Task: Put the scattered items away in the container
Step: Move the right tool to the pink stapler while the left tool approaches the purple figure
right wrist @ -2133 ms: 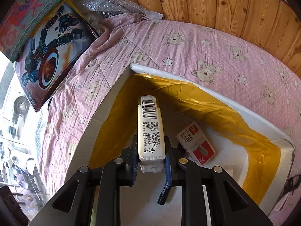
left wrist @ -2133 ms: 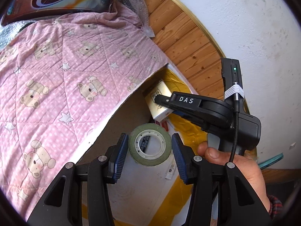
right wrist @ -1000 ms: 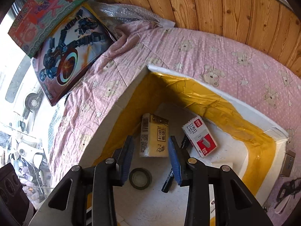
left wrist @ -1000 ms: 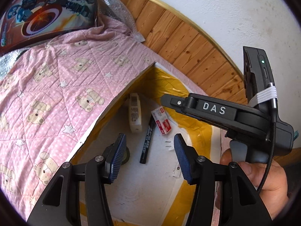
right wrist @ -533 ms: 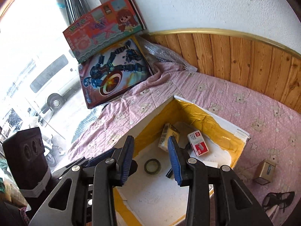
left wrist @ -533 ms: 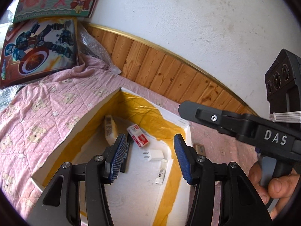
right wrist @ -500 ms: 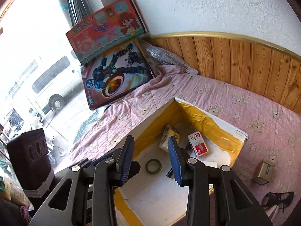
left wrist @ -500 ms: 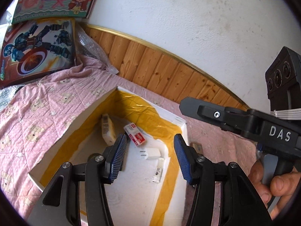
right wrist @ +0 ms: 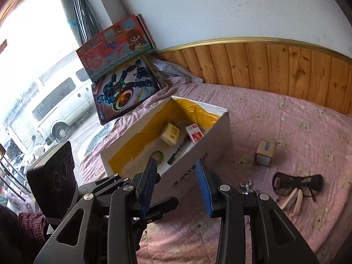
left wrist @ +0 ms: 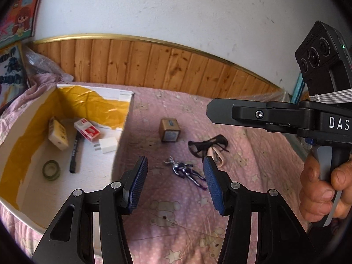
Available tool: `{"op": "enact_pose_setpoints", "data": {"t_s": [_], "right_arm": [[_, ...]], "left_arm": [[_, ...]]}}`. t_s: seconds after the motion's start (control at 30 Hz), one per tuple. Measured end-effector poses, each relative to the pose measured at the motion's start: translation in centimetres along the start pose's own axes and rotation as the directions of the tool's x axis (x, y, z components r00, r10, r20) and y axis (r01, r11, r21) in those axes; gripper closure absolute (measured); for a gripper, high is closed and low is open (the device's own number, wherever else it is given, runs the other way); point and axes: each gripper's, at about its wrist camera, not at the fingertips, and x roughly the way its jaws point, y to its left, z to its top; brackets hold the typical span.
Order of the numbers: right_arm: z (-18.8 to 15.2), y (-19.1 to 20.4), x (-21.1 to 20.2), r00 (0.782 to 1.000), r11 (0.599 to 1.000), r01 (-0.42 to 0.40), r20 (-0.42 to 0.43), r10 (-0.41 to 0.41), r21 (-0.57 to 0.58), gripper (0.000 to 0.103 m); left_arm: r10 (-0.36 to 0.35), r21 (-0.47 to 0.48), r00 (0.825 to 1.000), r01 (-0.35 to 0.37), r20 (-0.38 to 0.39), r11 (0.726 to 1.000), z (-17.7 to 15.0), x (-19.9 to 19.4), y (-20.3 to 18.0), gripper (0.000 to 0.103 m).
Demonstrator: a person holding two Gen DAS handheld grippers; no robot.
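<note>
A white box with yellow tape inside [left wrist: 126,110] [right wrist: 217,136] lies on a pink quilt. In it are a green tape roll [left wrist: 51,170] [right wrist: 157,155], a black marker [left wrist: 74,154], a cream pack [left wrist: 57,133], a red-and-white staple box [left wrist: 87,129] and a white charger [left wrist: 107,145]. On the quilt to its right lie a small cardboard box [left wrist: 169,129] [right wrist: 265,153], a silver-purple figurine [left wrist: 186,171], and a black mesh item with a pink piece [left wrist: 206,146] [right wrist: 297,183]. My left gripper [left wrist: 173,180] is open above the figurine. My right gripper [right wrist: 177,187] is open over the box's near wall.
Two toy boxes [right wrist: 121,66] lean against the wall at the far left beside a window. Wood panelling [left wrist: 154,66] runs along the wall behind the bed. The right gripper's body [left wrist: 286,116] and the hand holding it fill the right side of the left wrist view.
Both grippers let go of the tape roll and the cream pack into the box, then drew back and up. The left view has swung right onto the items on the quilt.
</note>
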Motion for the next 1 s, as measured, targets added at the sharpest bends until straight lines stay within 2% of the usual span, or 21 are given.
{"op": "enact_pose_setpoints", "data": {"t_s": [0.07, 0.2, 0.3, 0.37, 0.47, 0.53, 0.6, 0.73, 0.87, 0.93, 1.0], "right_arm": [[-1.2, -1.8, -0.8, 0.999, 0.999, 0.031, 0.008, -0.031, 0.041, 0.063], [-4.2, -6.7, -1.3, 0.981, 0.972, 0.195, -0.020, -0.194, 0.132, 0.062], [-6.4, -10.8, -0.3, 0.938, 0.918, 0.344, -0.119, -0.326, 0.196, 0.062], [-7.7, -13.5, 0.5, 0.910, 0.883, 0.406, -0.196, -0.366, 0.236, 0.062], [-9.3, -16.1, 1.5, 0.898, 0.856, 0.430, -0.240, -0.370, 0.288, 0.062], [-9.5, -16.7, 2.1, 0.898, 0.852, 0.429, -0.247, -0.365, 0.299, 0.062], [-9.2, -17.1, 2.8, 0.895, 0.851, 0.436, -0.242, -0.376, 0.291, 0.060], [-8.1, -17.9, 4.0, 0.885, 0.848, 0.459, -0.218, -0.411, 0.266, 0.050], [-7.5, -19.7, 5.5, 0.889, 0.846, 0.453, -0.213, -0.405, 0.282, 0.049], [-7.6, -20.4, 6.2, 0.893, 0.847, 0.446, -0.216, -0.396, 0.289, 0.049], [-7.8, -21.0, 6.4, 0.903, 0.851, 0.425, -0.203, -0.378, 0.309, 0.049]], "left_arm": [[-0.027, -0.025, 0.999, 0.026, -0.044, 0.999, -0.5, 1.3, -0.3, 0.047], [-0.069, -0.116, 0.983, 0.050, -0.171, 0.992, -1.6, 5.2, -0.4, 0.047], [-0.073, -0.166, 0.968, 0.033, -0.240, 0.986, -2.1, 7.7, -0.3, 0.047], [-0.071, -0.196, 0.959, 0.017, -0.273, 0.980, -2.3, 9.2, -0.5, 0.046], [-0.075, -0.253, 0.949, -0.006, -0.307, 0.967, -2.4, 11.4, -0.7, 0.044], [-0.068, -0.271, 0.943, -0.024, -0.325, 0.962, -2.2, 13.0, -1.0, 0.044], [-0.026, -0.265, 0.934, -0.074, -0.356, 0.961, -1.8, 14.6, -1.3, 0.044], [0.035, -0.258, 0.921, -0.145, -0.388, 0.955, -1.7, 17.1, -1.6, 0.043], [0.092, -0.237, 0.900, -0.210, -0.427, 0.949, -2.2, 18.8, -1.8, 0.043], [0.118, -0.217, 0.909, -0.219, -0.401, 0.951, -2.3, 19.1, -2.0, 0.042], [0.152, -0.175, 0.909, -0.234, -0.389, 0.956, -2.4, 19.5, -2.6, 0.040]]}}
